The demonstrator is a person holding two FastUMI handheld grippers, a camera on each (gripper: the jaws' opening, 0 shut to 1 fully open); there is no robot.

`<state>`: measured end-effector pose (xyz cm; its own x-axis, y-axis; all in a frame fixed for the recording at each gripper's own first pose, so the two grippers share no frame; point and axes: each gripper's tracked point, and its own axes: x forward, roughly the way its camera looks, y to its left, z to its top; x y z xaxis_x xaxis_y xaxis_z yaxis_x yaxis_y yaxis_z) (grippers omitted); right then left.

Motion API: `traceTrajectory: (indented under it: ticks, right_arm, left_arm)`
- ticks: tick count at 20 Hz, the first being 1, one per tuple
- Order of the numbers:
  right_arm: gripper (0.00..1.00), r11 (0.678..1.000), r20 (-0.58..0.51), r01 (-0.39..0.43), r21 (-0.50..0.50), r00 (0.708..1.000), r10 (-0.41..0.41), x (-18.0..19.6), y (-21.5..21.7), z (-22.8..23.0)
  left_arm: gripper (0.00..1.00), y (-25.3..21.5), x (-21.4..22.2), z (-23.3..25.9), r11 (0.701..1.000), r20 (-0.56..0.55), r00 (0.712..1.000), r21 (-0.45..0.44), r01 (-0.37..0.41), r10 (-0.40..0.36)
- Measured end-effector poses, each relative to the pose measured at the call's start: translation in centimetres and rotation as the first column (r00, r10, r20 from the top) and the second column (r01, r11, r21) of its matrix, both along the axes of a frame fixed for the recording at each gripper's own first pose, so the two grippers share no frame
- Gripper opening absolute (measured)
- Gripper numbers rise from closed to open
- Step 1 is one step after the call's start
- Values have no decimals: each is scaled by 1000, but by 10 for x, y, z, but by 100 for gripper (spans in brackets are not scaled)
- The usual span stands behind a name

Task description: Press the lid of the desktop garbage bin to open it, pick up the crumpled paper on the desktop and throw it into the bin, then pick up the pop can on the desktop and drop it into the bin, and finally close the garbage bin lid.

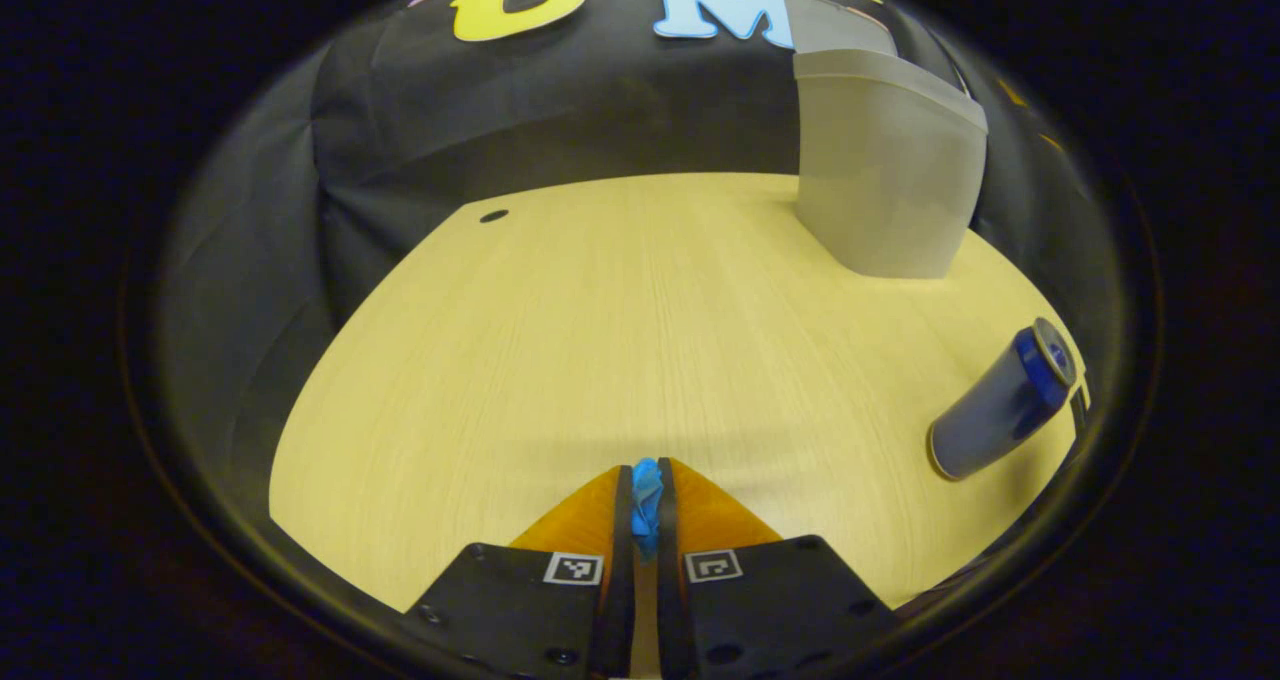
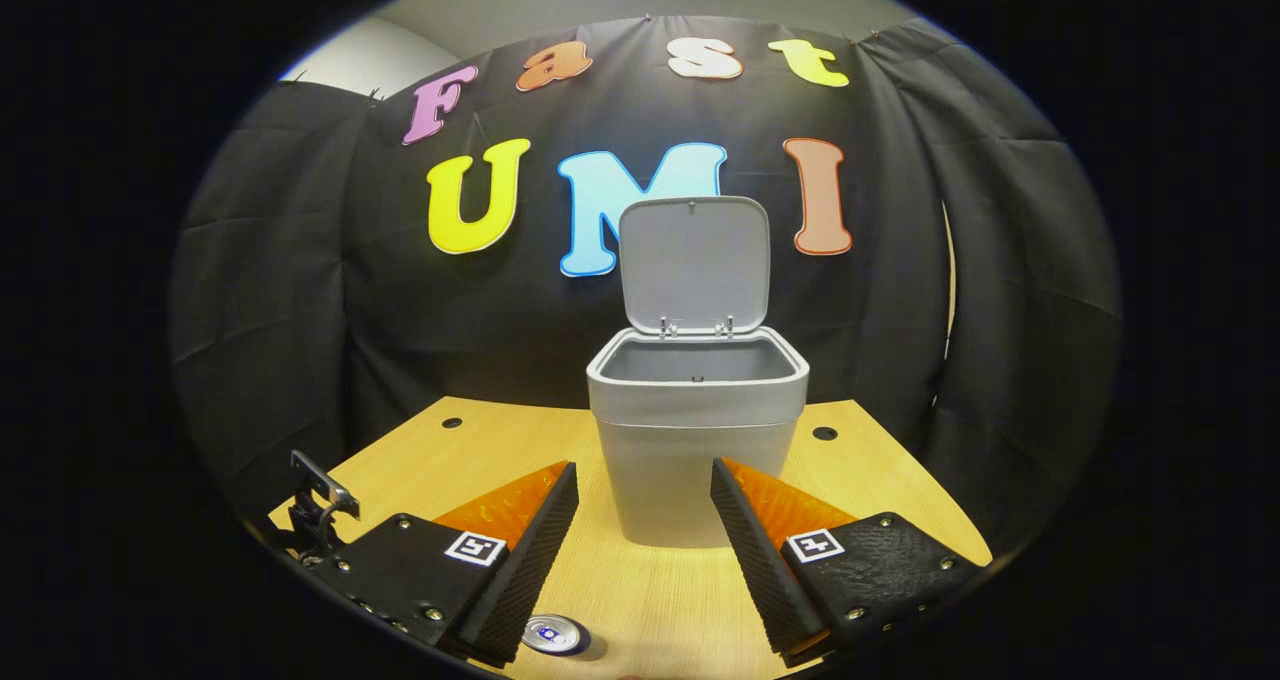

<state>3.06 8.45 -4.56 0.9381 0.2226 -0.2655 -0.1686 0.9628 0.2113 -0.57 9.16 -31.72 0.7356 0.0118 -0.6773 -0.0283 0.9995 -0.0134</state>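
Fingers of the left gripper (image 1: 645,505) are pressed nearly together on a crumpled paper (image 1: 646,505), a small blue wad pinched between both of them, with its top poking out above the tips, held above the wooden desktop (image 1: 600,330). Seen from that gripper, the garbage bin (image 1: 880,180) stands at the far right of the desktop against the booth's cloth wall, and the pop can (image 1: 1005,400) stands nearer than the bin, well apart from it, by the desktop's right edge. In the right gripper view, the right gripper (image 2: 640,560) is spread wide and holds nothing; the lower part of the garbage bin (image 2: 695,430) shows in the gap between its two fingers, farther off and not touched by either. The lid (image 2: 695,263) stands raised upright at the bin's back rim, leaving the grey inside open to view. The pop can (image 2: 552,635) shows top-on just beside the tip of the left-hand finger, nearer than the bin.
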Motion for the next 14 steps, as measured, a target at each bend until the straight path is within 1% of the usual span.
traceTrajectory:
  ticks: [3, 6, 7, 8, 10, 11, 14]
  right_arm:
    - [87, 1000, 6, 21, 9, 1000, -21, 0, -10, -1]
    - [87, 1000, 15, 25, 5, 1000, -25, 2, -18, 2]
    - [87, 1000, 22, 26, -1, 999, -26, 3, -21, 4]
    - [87, 1000, 28, 27, -6, 999, -27, 6, -24, 5]
    - [87, 1000, 39, 28, -4, 999, -28, 8, -28, 6]
    - [87, 1000, 43, 25, 2, 999, -25, 10, -28, 8]
    - [87, 1000, 34, 20, 7, 999, -20, 15, -32, 6]
  left_arm:
    - [16, -10, 22, 37, 999, 87, 996, -33, 2, 1]
    - [19, -24, 44, 71, 999, 162, 987, -50, 6, 2]
    - [16, -30, 51, 81, 999, 184, 983, -54, 6, 4]
    - [13, -34, 59, 93, 998, 209, 978, -56, 7, 4]
    - [18, -40, 72, 118, 999, 259, 966, -48, 15, -2]
    - [16, -43, 79, 131, 999, 283, 959, -41, 20, -8]
    - [15, -57, 100, 165, 998, 350, 936, -44, 42, -24]
